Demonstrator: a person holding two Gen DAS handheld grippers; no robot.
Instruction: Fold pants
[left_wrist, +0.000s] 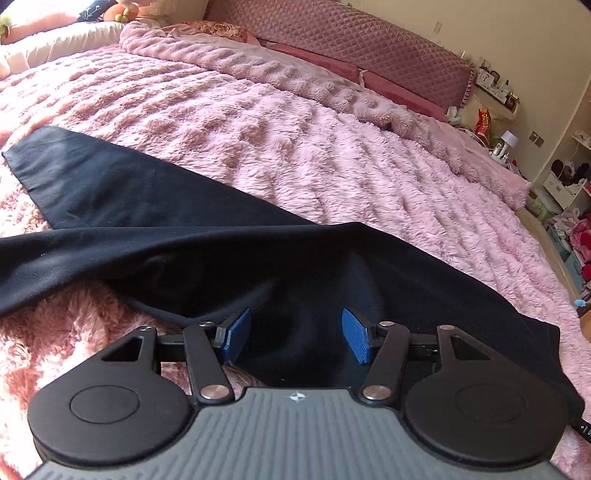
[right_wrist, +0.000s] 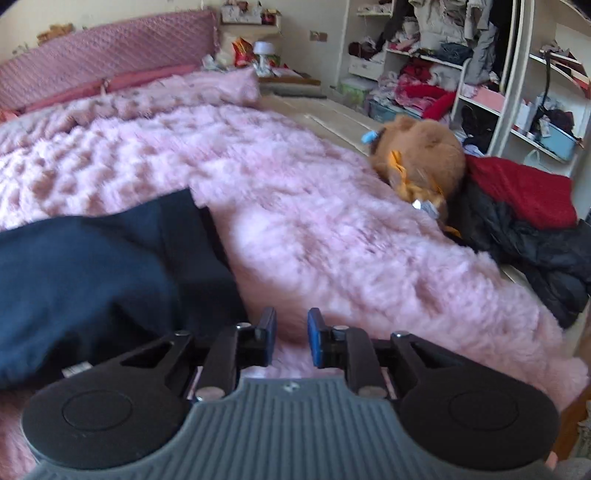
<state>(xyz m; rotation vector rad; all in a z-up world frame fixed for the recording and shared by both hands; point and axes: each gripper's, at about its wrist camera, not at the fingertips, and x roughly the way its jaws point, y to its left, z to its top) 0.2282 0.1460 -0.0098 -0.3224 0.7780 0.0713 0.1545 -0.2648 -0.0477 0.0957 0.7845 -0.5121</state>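
Observation:
Dark navy pants (left_wrist: 155, 221) lie on a fluffy pink bedspread (left_wrist: 295, 147), one leg stretching to the far left, another fold crossing over it. My left gripper (left_wrist: 293, 336) is open, its blue pads wide apart just above the pants fabric near their wide end. In the right wrist view the pants (right_wrist: 96, 266) lie at the left. My right gripper (right_wrist: 291, 341) is open with a narrower gap, over the bare bedspread (right_wrist: 332, 229) just right of the pants' edge, holding nothing.
A brown plush toy (right_wrist: 421, 158) and a pile of black and red clothes (right_wrist: 524, 221) lie at the bed's right edge. A quilted pink headboard (left_wrist: 362, 48) and a bunched pink blanket (left_wrist: 295, 74) are at the far side. Cluttered shelves (right_wrist: 480, 66) stand beyond.

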